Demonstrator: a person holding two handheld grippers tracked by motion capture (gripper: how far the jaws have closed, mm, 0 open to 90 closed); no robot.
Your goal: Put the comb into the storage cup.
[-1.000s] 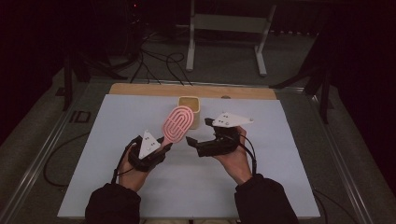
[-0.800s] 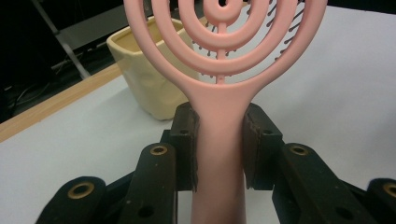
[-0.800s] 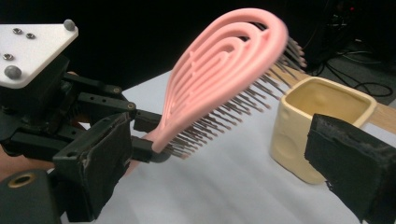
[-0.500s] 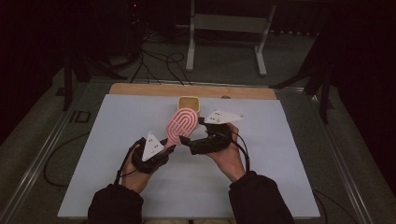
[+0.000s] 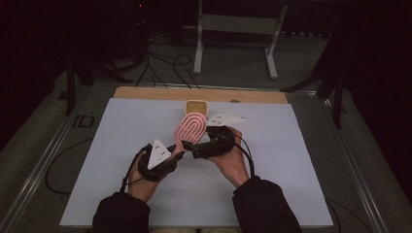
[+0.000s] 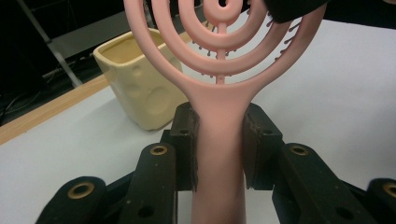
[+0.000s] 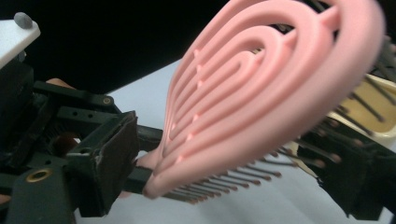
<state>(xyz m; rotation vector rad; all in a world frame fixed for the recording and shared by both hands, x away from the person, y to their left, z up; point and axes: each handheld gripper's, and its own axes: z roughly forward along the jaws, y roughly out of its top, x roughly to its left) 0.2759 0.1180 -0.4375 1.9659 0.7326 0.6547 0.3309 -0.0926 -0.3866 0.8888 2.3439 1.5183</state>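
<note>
Since the earlier frames the right gripper [image 5: 197, 148] has slid left across the table [image 5: 301, 184], toward the brush head, and its jaws have just been closing a little w/ the head between them. The left gripper [image 5: 174, 151] hasn't shifted.

Left gripper is clenched on the handle of the pink hairbrush [image 5: 191, 128] — in the left gripper view both pads press flat on the handle [image 6: 218, 154]. In the right gripper view the jaws stand either side of the lower end of the head [image 7: 261, 88], one pad at left, the other behind the bristles at right; not yet pressing, so released.

Step in hand looks like a handover or a two-handed steady. To do it well: close on the solid rim of the head, not the bristles, and keep the left grip firm until the right one bites — otherwise the brush could twist.

Brush: pink plastic, oval head of concentric open loops w/ a centre rib, thin dark-tipped bristles on one face. It's held above mid-table, head pointing far, just near of the cream cup [image 5: 196, 107].
</note>
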